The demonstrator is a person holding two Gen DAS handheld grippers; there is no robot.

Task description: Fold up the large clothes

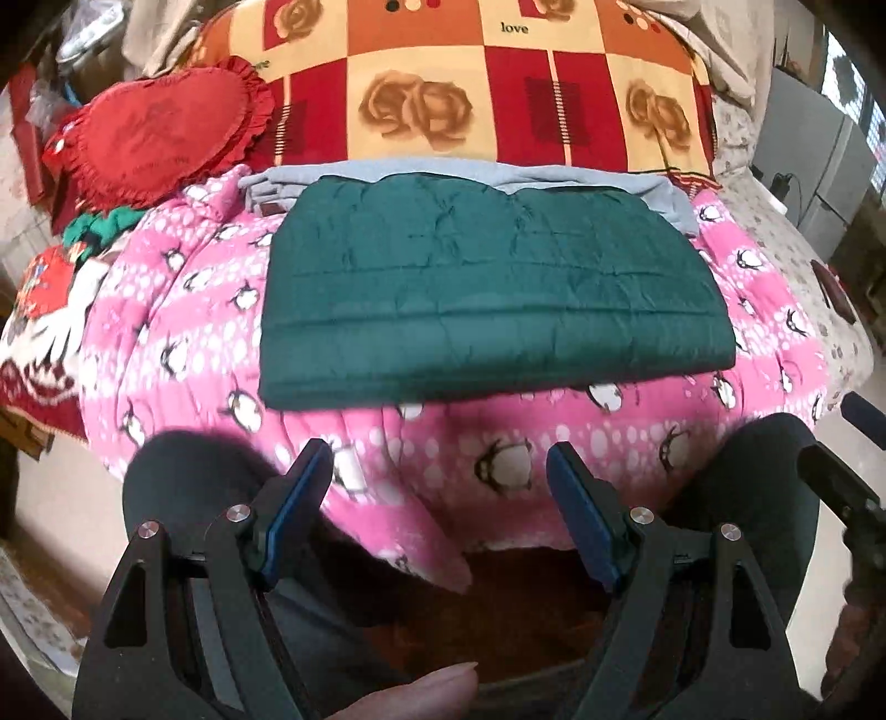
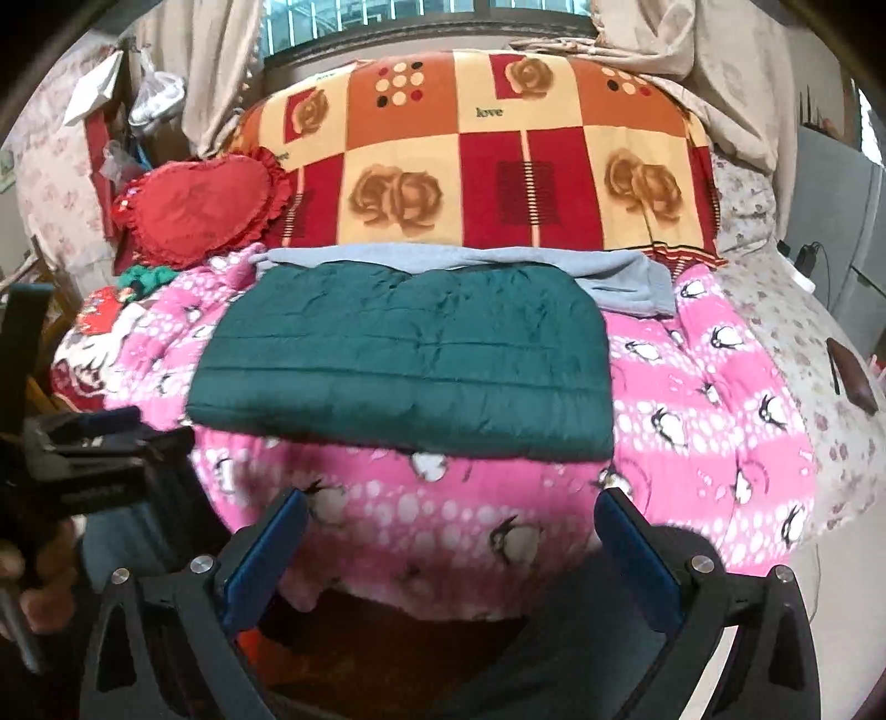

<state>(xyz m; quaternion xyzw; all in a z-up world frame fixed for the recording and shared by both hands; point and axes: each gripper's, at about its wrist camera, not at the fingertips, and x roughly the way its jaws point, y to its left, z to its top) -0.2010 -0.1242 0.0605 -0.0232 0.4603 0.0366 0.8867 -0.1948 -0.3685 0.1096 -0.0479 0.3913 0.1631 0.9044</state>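
Pink penguin blanket draping the bed, quilted green jacket folded flat, grey garment mostly hidden beneath, left gripper and right gripper released, empty.

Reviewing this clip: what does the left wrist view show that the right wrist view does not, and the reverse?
Only the left wrist view shows a fingertip at the bottom edge, below the open left gripper.

Only the right wrist view shows the barred window above the bed, and the open right gripper from behind.

Both show the folded dark green quilted garment lying flat on the pink penguin-print blanket, the grey folded cloth behind it, and the red heart-shaped ruffled cushion.
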